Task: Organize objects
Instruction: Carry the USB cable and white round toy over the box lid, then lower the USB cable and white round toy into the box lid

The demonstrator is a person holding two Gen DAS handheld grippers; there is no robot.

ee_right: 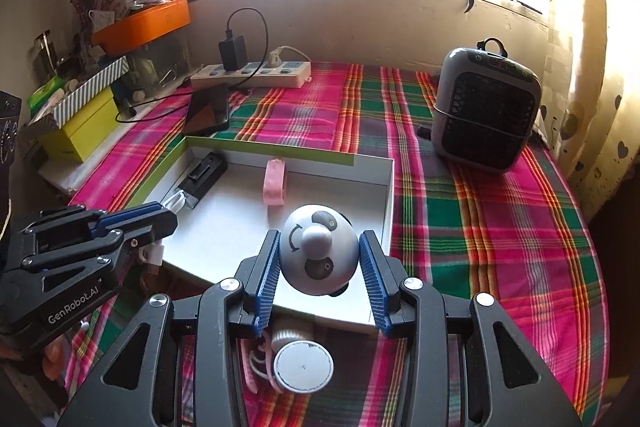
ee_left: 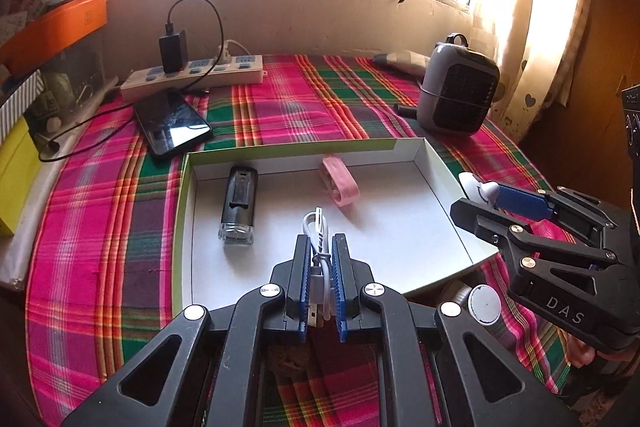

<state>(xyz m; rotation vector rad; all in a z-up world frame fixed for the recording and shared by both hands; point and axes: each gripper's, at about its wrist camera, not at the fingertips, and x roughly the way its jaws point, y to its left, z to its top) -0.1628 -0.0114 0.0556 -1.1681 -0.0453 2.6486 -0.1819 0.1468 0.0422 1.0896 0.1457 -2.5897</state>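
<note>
My left gripper (ee_left: 321,239) is shut on a coiled white USB cable (ee_left: 316,223) and hovers over the near part of a shallow white box (ee_left: 304,147) with a green rim. In the box lie a black lighter-like stick (ee_left: 239,205) and a pink clip (ee_left: 339,182). My right gripper (ee_right: 320,234) is shut on a round grey-white panda-faced gadget (ee_right: 318,255) above the box's (ee_right: 280,151) near right corner. In the left wrist view the right gripper (ee_left: 478,197) sits at the box's right edge. In the right wrist view the left gripper (ee_right: 168,217) shows at the left.
A white round cap (ee_right: 304,367) lies on the plaid cloth (ee_right: 480,227) just in front of the box. Behind it are a phone (ee_left: 172,125), a power strip (ee_left: 192,77) with a charger, and a grey heater (ee_right: 486,107). Boxes (ee_right: 80,127) crowd the left side.
</note>
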